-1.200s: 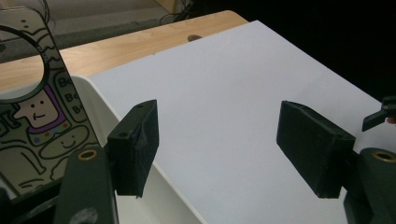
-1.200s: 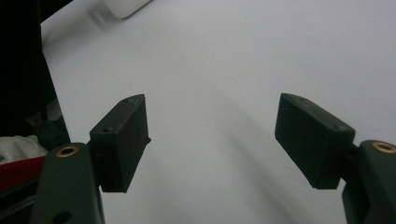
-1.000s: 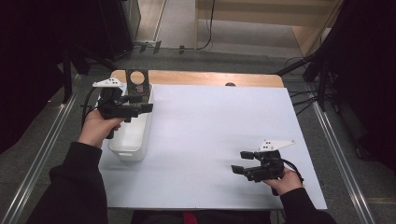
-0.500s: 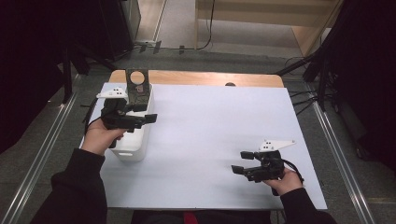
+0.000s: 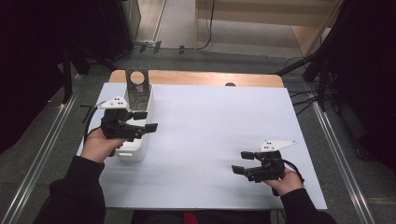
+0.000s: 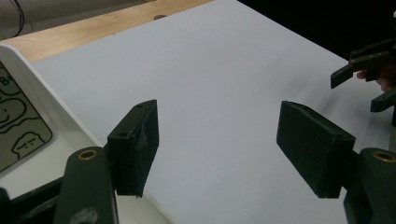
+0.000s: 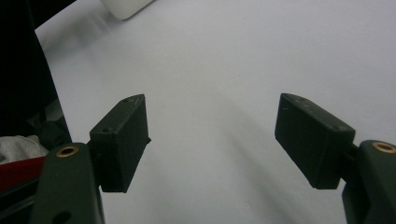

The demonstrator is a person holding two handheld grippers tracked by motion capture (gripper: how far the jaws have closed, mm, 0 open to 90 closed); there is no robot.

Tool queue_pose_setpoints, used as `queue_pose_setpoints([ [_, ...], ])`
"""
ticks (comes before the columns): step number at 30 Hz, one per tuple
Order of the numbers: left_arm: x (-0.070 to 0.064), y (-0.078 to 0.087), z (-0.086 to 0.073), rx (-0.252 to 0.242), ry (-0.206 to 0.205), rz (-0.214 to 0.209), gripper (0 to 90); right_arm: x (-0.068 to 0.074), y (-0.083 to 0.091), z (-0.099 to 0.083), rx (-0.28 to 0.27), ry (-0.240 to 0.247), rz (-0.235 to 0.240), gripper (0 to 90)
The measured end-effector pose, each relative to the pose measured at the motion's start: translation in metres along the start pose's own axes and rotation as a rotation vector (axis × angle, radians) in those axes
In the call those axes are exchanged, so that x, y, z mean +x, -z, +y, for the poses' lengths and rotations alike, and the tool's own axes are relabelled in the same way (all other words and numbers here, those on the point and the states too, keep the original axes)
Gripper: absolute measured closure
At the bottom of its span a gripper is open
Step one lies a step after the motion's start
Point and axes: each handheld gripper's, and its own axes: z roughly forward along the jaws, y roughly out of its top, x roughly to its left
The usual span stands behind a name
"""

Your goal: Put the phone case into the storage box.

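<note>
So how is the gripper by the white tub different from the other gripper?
The left gripper hangs over the white tub, while the right gripper sits low over the bare white table sheet, far from the tub. The left gripper is at the table's left side, the right gripper near the front right corner. Both are black, both have their jaws open, and both hold nothing.

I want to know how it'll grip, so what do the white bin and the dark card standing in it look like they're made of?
The white bin looks like moulded plastic, smooth with a slight sheen: rounded corners and a thick, even rim. The dark card looks like a thin stiff sheet, possibly plastic or coated board, matt with pale printed cartoon figures and a round cut-out hole; its material stays uncertain. The left claw hovers open above the bin.
</note>
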Motion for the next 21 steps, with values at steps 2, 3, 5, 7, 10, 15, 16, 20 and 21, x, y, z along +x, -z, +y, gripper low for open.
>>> queue_pose_setpoints([
  [2,-0.003,0.000,-0.003,-0.005,-0.005,-0.005,29.8,0.000,0.000,0.000,0.001,0.000,0.001,25.2],
  [3,-0.004,0.001,-0.004,0.001,-0.009,-0.008,29.8,0.000,0.000,0.000,0.001,0.001,0.000,25.1],
  [5,-0.008,0.000,-0.007,0.000,-0.019,-0.012,29.8,0.000,0.000,0.000,0.002,0.001,0.000,25.2],
  [7,-0.010,-0.001,-0.009,0.005,-0.023,-0.014,29.8,0.000,0.000,0.000,0.001,0.001,-0.001,25.1],
  [10,-0.015,-0.001,-0.012,0.012,-0.036,-0.021,29.8,0.000,0.000,0.000,0.001,0.002,-0.002,25.2],
  [15,-0.020,-0.001,-0.016,0.007,-0.048,-0.036,28.4,0.000,0.000,0.000,0.002,0.002,-0.002,25.1],
  [16,-0.021,-0.001,-0.017,0.009,-0.049,-0.040,26.3,0.000,0.000,0.000,0.003,0.002,-0.003,25.1],
  [20,-0.027,-0.002,-0.021,0.006,-0.065,-0.050,26.3,0.000,0.000,0.000,0.003,0.000,-0.003,25.1],
  [21,-0.029,-0.002,-0.022,0.007,-0.069,-0.052,26.3,0.000,0.000,0.000,0.002,0.001,-0.003,25.1],
])
